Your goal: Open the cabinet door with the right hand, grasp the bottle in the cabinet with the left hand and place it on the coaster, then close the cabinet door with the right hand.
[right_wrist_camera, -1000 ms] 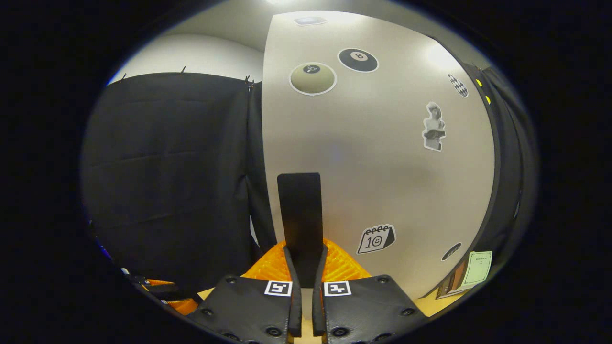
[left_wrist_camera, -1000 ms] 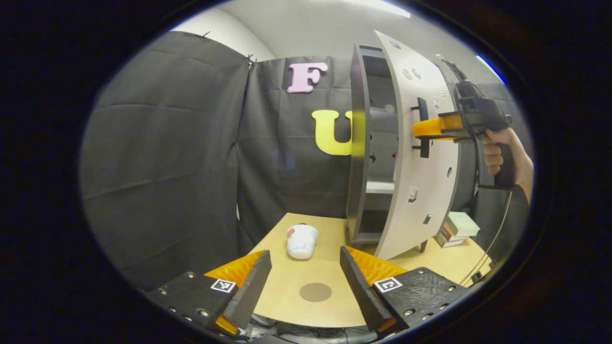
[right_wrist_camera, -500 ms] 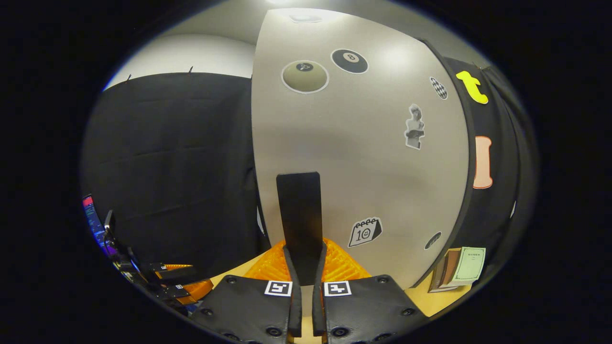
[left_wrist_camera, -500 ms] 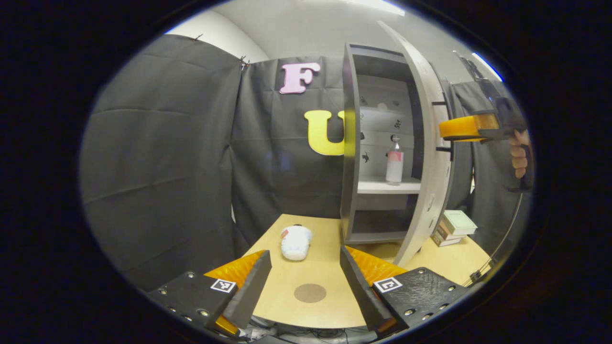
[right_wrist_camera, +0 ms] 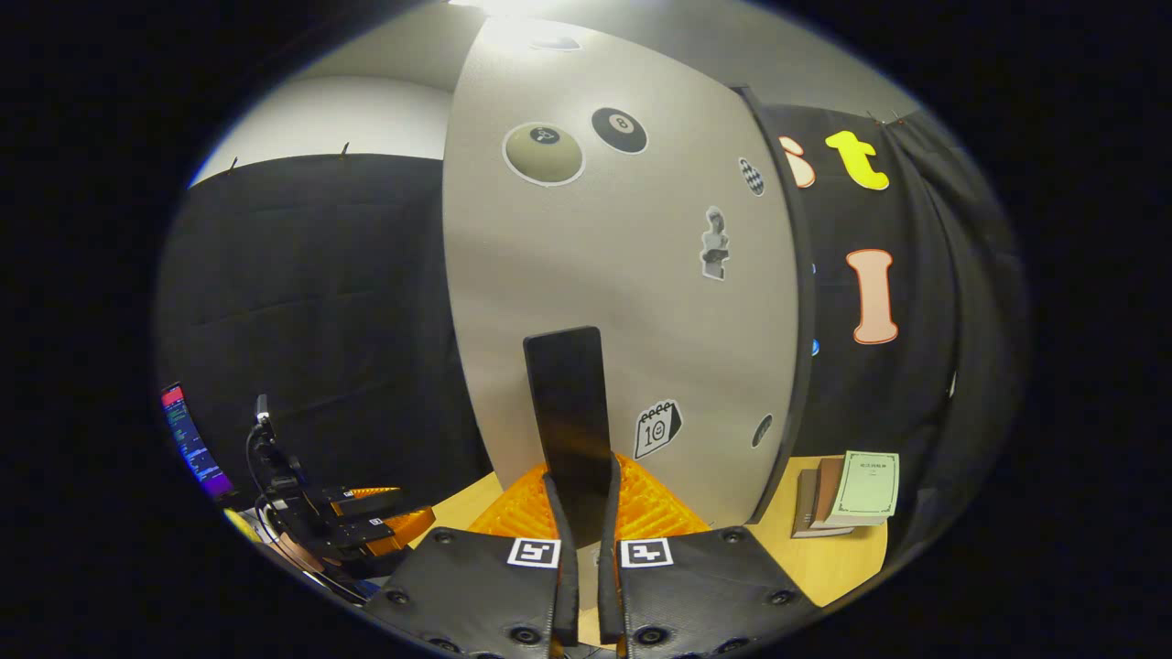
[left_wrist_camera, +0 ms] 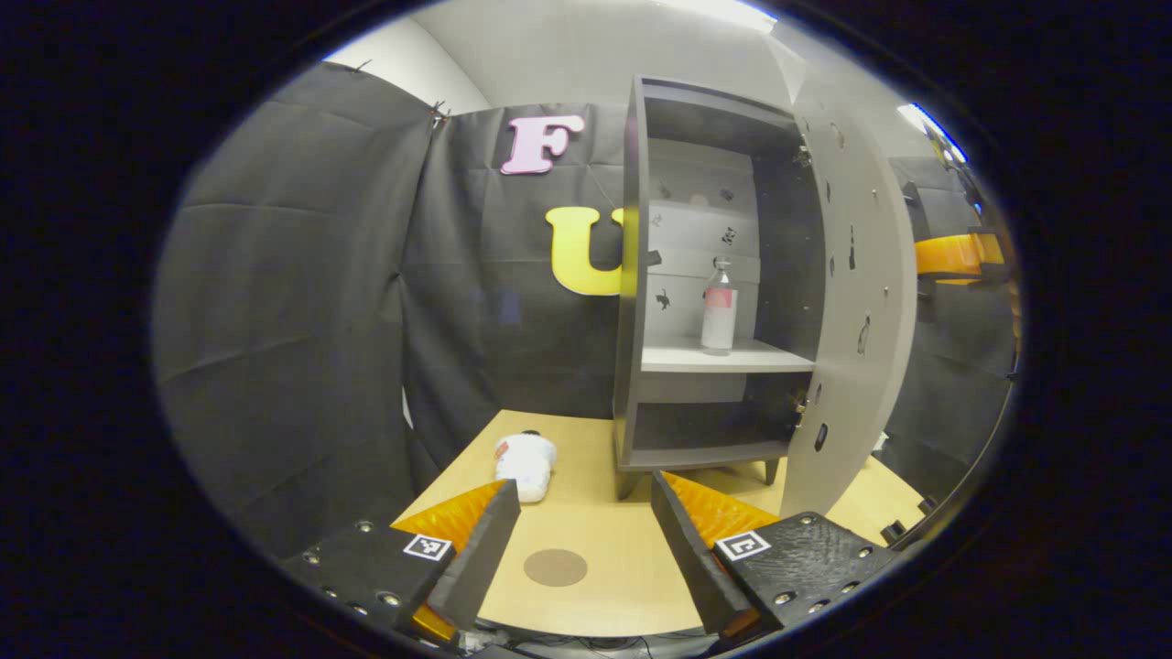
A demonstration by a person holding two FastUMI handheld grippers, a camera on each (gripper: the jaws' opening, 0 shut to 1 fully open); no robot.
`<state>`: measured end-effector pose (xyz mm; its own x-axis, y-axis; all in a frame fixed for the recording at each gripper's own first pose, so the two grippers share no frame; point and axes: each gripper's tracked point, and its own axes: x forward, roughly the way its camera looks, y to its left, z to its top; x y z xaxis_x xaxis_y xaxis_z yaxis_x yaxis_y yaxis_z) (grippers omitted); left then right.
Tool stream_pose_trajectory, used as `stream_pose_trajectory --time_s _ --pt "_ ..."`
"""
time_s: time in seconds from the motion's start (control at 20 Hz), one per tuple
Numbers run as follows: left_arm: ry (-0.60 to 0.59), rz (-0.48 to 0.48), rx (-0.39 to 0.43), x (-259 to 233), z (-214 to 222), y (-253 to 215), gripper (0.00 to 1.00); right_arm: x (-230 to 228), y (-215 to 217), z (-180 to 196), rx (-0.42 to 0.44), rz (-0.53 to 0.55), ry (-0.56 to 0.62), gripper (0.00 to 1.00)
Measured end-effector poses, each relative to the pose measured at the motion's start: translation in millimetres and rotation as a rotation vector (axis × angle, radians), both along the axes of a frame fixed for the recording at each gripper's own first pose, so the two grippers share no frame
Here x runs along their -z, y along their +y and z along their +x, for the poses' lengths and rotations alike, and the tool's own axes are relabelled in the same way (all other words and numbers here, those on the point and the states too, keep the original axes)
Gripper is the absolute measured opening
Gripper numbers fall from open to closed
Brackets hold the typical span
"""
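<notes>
The grey cabinet (left_wrist_camera: 632, 275) stands on the wooden table, its door (left_wrist_camera: 856, 302) swung wide to the right. A clear bottle (left_wrist_camera: 719, 307) with a red label stands upright on the middle shelf. A round brown coaster (left_wrist_camera: 555, 567) lies on the table between my left gripper's fingers. My left gripper (left_wrist_camera: 586, 540) is open and holds nothing, low over the table's near edge. My right gripper (right_wrist_camera: 579, 513) is shut on the door's black handle (right_wrist_camera: 568, 412); the door's sticker-covered front (right_wrist_camera: 632, 275) faces it. The right gripper (left_wrist_camera: 957, 254) also shows behind the door's edge in the left gripper view.
A white soft toy (left_wrist_camera: 524, 462) lies on the table left of the cabinet. A stack of books (right_wrist_camera: 847, 494) sits on the table right of the door. The left gripper (right_wrist_camera: 352, 522) and a lit screen (right_wrist_camera: 188, 444) are at the lower left of the right gripper view.
The door has swung from partly open to wide open, pulled by my right gripper. The bottle and shelves have come into view. My left gripper has stayed open.
</notes>
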<state>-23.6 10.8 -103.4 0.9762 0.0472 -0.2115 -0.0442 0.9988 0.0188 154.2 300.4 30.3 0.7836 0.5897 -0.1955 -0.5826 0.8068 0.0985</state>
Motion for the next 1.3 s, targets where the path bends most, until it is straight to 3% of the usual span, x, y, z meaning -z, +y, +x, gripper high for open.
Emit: stream_pose_trajectory --time_s 0.15,0.35,0.65,0.7,0.9,1.3 --pt "-0.002 0.006 0.048 -1.5 9.7 -15.2 0.89 -2.5 -8.2 3.0 0.075 -0.002 -0.010 0.07" --pt "0.000 0.004 0.108 -1.2 23.2 -34.5 0.89 -2.7 -22.4 4.4 0.170 -0.005 -0.010 0.10" --pt "0.013 -0.013 0.179 6.6 35.6 -59.9 0.89 -7.6 -79.5 -9.4 0.321 0.010 -0.014 0.05" --pt "0.015 -0.013 0.188 8.5 37.2 -63.2 0.89 -6.0 -87.4 -7.3 0.342 0.024 -0.009 0.08" --pt "0.024 -0.015 0.221 10.6 46.3 -75.0 0.87 0.6 -107.0 -1.1 0.394 0.096 0.023 0.08" --pt "0.045 -0.025 0.254 20.0 55.5 -80.2 0.89 6.6 -140.3 2.4 0.482 0.105 0.030 0.05"
